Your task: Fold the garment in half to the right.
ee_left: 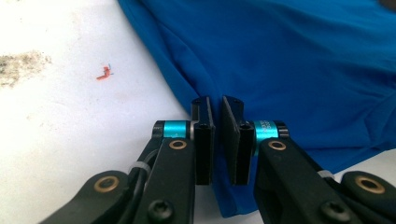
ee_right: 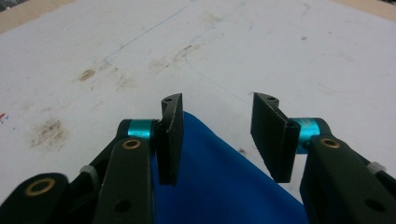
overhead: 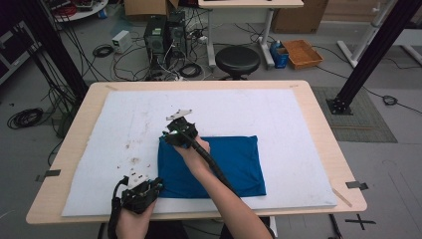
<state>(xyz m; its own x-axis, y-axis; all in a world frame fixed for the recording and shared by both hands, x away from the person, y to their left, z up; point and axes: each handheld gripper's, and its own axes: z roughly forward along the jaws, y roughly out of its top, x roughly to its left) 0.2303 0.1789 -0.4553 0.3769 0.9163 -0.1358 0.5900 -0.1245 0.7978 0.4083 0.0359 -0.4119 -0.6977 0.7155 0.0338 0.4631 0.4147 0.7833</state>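
Left tongs [ee_left: 217,140] pinch the blue cloth [overhead: 234,159] at 7 o'clock; right tongs [ee_right: 219,140] gape over its 11 o'clock corner and should bite squarely before folding.

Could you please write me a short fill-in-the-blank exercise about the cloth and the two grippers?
1. The folded cloth is ____ in colour.
2. The left gripper has its jaws nearly closed on the cloth's ____.
3. The right gripper has its jaws ____ over a corner of the cloth.
4. The cloth lies on a ____ mat.

Missing words: blue; edge; open; white
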